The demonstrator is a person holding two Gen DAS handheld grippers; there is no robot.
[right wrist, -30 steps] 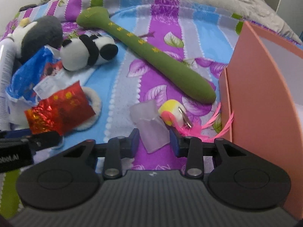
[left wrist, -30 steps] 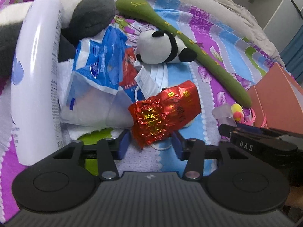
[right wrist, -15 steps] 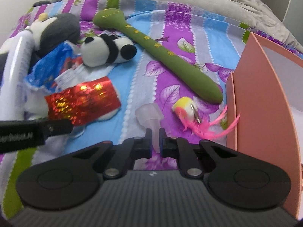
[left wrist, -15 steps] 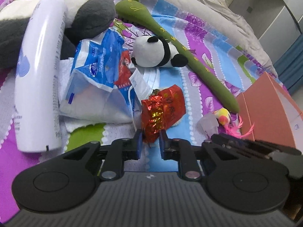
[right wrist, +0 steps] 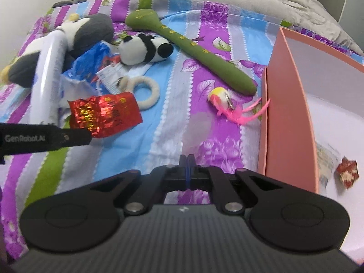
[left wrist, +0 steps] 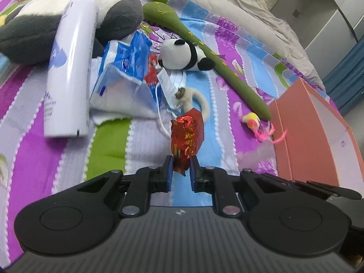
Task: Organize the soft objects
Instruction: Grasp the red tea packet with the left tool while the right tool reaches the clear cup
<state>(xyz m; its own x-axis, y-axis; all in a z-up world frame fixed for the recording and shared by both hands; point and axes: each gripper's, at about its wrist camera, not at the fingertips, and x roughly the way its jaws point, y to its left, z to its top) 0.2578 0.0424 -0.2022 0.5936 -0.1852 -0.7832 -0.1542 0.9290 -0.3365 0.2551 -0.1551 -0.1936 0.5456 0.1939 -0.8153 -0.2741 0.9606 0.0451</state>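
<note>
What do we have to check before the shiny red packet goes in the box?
1. Left gripper pinches the red foil packet by its bottom end: ok.
2. Pink box is open on top, with room inside: ok.
3. Face mask strap hangs near the packet; snagged or free: cannot tell.
4. Right gripper jaws are shut; whether they hold the blurry clear bag: cannot tell.
5. Feather toy lies against the box wall, low on the bedspread, so it should not block a lifted packet: ok.

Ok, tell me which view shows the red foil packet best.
Right wrist view: the red packet shows its full broad face, held at one corner by the left tongs. The left wrist view sees it edge-on, foreshortened, its lower end hidden between the fingers.
</note>
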